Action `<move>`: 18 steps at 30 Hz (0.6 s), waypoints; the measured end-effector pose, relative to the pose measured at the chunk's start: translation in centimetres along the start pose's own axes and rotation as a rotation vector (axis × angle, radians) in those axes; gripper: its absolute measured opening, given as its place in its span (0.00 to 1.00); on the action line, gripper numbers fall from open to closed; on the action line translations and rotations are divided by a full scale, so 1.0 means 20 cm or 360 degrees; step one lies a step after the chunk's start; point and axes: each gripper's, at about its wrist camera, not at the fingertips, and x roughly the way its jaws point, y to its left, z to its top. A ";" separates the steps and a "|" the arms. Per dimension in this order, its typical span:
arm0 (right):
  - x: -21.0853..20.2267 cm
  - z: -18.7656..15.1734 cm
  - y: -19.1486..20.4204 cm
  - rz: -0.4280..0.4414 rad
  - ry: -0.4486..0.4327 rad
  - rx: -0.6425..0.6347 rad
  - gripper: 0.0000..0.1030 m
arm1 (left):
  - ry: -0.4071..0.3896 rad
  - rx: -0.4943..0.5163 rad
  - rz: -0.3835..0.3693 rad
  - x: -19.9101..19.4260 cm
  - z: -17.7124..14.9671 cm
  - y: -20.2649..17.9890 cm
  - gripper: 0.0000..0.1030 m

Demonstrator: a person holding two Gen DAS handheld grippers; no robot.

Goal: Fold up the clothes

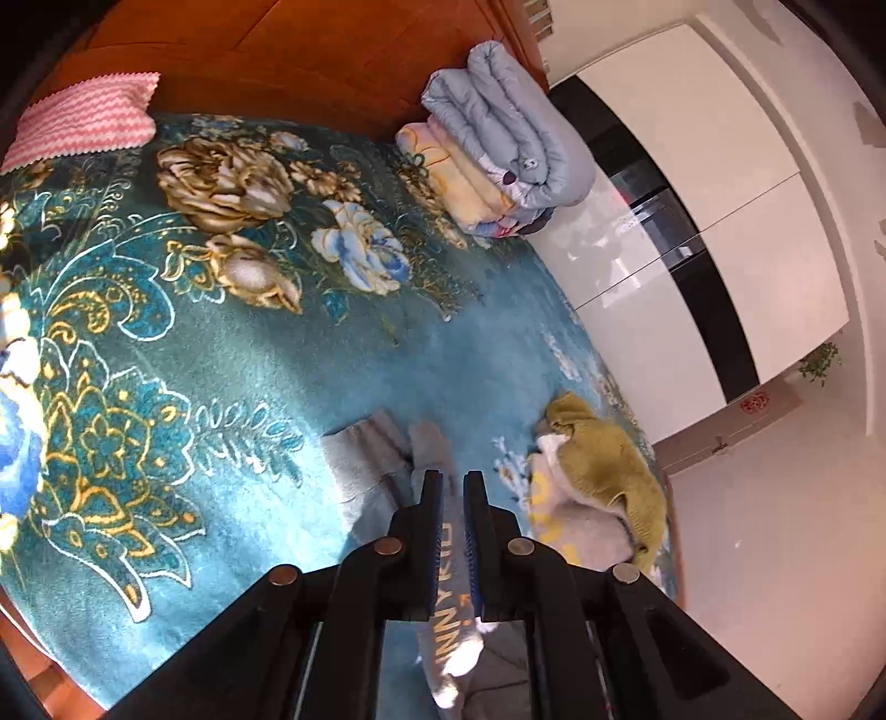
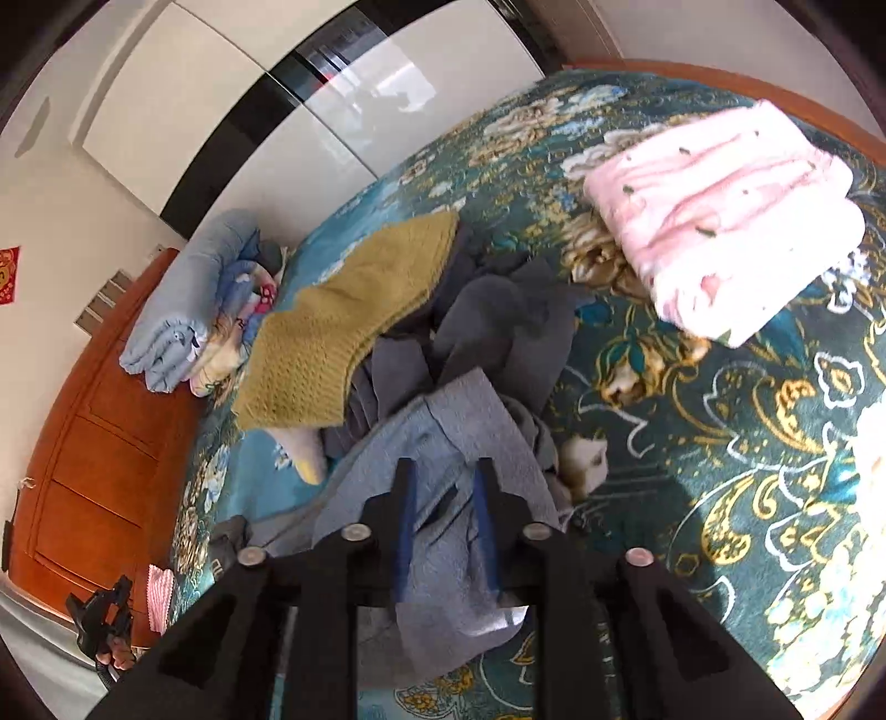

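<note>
My left gripper point(image 1: 453, 476) is shut on a grey garment with orange lettering point(image 1: 449, 554), which runs between its fingers and hangs below them over the bed. An olive knitted sweater point(image 1: 603, 471) lies on a white garment point(image 1: 587, 531) to the right. In the right wrist view, my right gripper point(image 2: 443, 465) holds a thick bunch of blue-grey cloth point(image 2: 443, 415) between its half-spread fingers. Beyond it lie dark grey clothes point(image 2: 498, 315) and the olive sweater point(image 2: 343, 321).
A teal floral bedspread point(image 1: 221, 332) covers the bed. Folded quilts point(image 1: 498, 144) are stacked by the wooden headboard point(image 1: 277, 50), with a pink zigzag towel point(image 1: 83, 119) at the far left. A folded pink blanket point(image 2: 720, 221) lies to the right. White wardrobes point(image 1: 692, 166) stand beyond the bed's edge.
</note>
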 end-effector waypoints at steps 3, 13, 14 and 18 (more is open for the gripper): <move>0.14 -0.07 -0.03 -0.0008 0.0099 0.0083 0.43 | 0.0098 0.0038 0.0094 0.11 -0.05 0.02 0.16; 0.30 -0.09 -0.01 -0.0110 0.0141 0.0124 0.42 | 0.0276 0.0344 0.0336 0.71 -0.03 -0.17 0.55; 0.31 -0.08 -0.01 -0.0115 0.0146 0.0124 0.41 | 0.0297 0.0367 0.0347 0.77 -0.04 -0.18 0.55; 0.35 -0.09 -0.02 -0.0120 0.0182 0.0072 0.09 | 0.0362 0.0315 0.0391 0.91 -0.05 -0.18 0.27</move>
